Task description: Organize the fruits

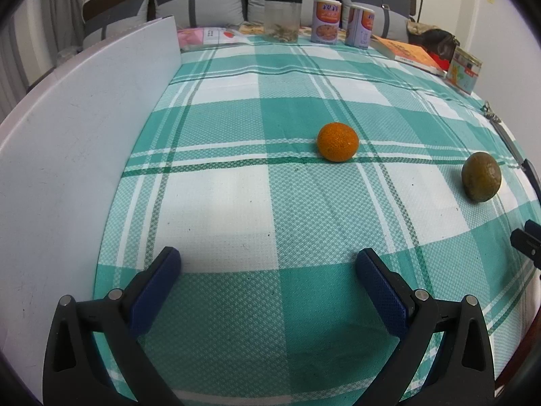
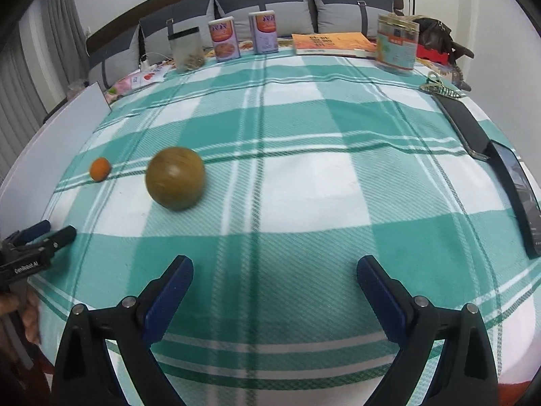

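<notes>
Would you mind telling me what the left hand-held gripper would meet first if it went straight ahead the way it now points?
Probably the orange fruit: it lies ahead of the open left hand-held gripper, slightly to the right of its centre line. Only bare checked tablecloth lies between them. The lateral offset is uncertain, so it might pass just beside it.

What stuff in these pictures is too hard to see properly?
- Green-brown fruit: smeared by motion blur in the right wrist view, so its skin is unreadable.
- Clear jar: contents too small to identify in the left wrist view.
- Right gripper: cut off by the left wrist view's edge.
- Can labels: print too small.
</notes>
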### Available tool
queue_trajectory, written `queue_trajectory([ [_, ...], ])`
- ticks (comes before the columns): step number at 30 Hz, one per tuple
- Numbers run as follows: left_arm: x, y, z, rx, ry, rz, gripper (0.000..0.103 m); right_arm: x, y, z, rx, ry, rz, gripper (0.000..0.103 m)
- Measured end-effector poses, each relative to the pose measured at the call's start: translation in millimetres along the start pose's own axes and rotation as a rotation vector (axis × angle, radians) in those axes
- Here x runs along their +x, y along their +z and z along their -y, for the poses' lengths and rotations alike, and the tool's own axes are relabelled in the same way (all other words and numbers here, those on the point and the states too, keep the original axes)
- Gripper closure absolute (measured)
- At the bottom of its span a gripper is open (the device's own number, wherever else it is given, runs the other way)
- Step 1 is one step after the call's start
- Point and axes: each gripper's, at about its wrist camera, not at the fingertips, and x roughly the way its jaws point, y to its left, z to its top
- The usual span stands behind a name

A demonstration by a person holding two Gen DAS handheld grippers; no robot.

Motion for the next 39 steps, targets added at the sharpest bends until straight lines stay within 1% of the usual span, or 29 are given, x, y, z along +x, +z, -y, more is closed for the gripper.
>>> queue_trajectory([
  [4, -0.1, 0.0, -0.1, 0.0, 0.0, 0.0, 0.0, 3.5, -1.9, 2.0, -0.018, -0.027, -0.003, 0.006],
  [8, -0.1, -0.2, -0.1, 0.0, 0.0, 0.0, 0.0, 6.3, -2.9, -2.8, -0.042, -0.045, -0.005, 0.001],
  [11, -0.1, -0.3, 0.0, 0.0, 0.0, 0.0, 0.0, 8.4, -4.7, -6.5, -0.061, -0.063, -0.001, 0.0],
  [21, -0.1, -0.6, -0.4, 0.0, -0.001, 0.001, 0.0, 8.3, -8.8, -8.6, -0.061, -0.078, 0.04, 0.0],
  [39, -0.3, -1.1, -0.7, 0.0, -0.002, 0.001, 0.0, 8.3, -10.0, -9.8, -0.061, -0.081, 0.046, 0.0],
])
